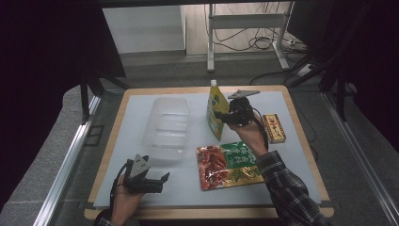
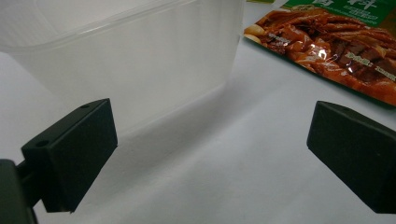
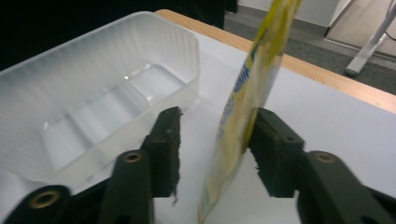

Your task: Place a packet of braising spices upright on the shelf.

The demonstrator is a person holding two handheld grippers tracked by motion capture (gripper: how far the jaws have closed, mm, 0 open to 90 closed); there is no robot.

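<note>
White table mat (image 1: pixel 287 141) under both grippers. Right gripper (image 3: pixel 217 140) stood with jaws partly spread around the upright yellow pouch (image 3: pixel 243 116), one jaw touching it. Left gripper (image 2: pixel 210 149) rested wide open, the clear plastic container (image 2: pixel 130 60) just ahead, the snack packet (image 2: pixel 336 51) beyond.
</note>
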